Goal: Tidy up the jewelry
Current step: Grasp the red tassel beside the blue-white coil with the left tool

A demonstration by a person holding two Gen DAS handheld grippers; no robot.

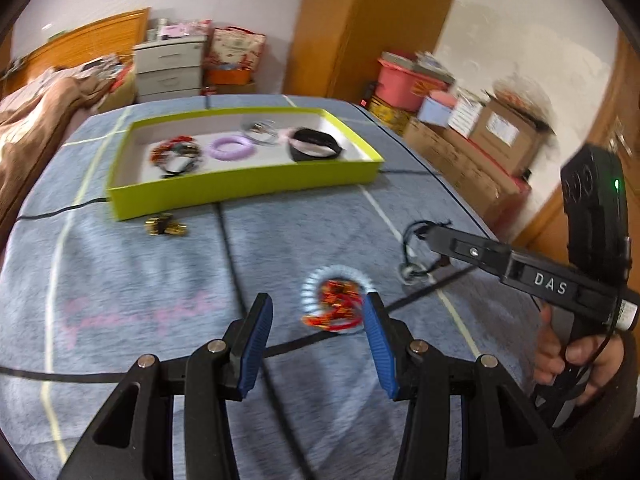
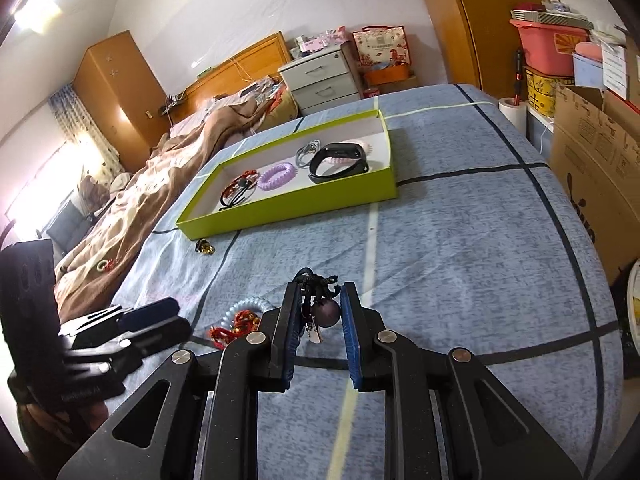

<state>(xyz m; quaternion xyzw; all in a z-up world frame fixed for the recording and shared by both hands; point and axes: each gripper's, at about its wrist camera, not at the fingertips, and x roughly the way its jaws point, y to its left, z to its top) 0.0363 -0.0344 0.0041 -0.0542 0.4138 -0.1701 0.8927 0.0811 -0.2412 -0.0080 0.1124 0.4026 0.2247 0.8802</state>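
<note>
Through the left wrist camera I see my left tongs (image 1: 318, 312) spread wide with nothing between the blue pads (image 1: 256, 344). Just past the tips, nearer the right-hand pad, a red beaded bracelet (image 1: 336, 306) lies on a pale blue coil ring (image 1: 340, 276) on the blue bedspread (image 1: 160, 280). Off to the right, the right tongs (image 1: 428, 236) reach in from the side with a black cord necklace (image 1: 412, 252) hanging from the tip, its round bead just above or on the cloth; the blur keeps me from saying which. Far ahead sits the lime-green tray (image 1: 240, 184), holding a red-and-black bracelet (image 1: 174, 154), a purple coil band (image 1: 232, 148), a silvery chain (image 1: 260, 130) and a black watch band (image 1: 316, 146). A small gold trinket (image 1: 166, 226) lies on the cloth just in front of the tray's near wall.

Through the right wrist camera, my right tongs (image 2: 320, 300) are partly closed, gripping the knotted cord of the black cord necklace (image 2: 320, 284) near the tips; its dark round bead (image 2: 326, 312) hangs between the pads. To the left lie the red beaded bracelet (image 2: 232, 326) and pale blue coil ring (image 2: 248, 306), with the left tongs (image 2: 160, 312) beside them. The lime-green tray (image 2: 296, 208) is well ahead, left of centre, the gold trinket (image 2: 205, 247) just before its near-left corner.
</note>
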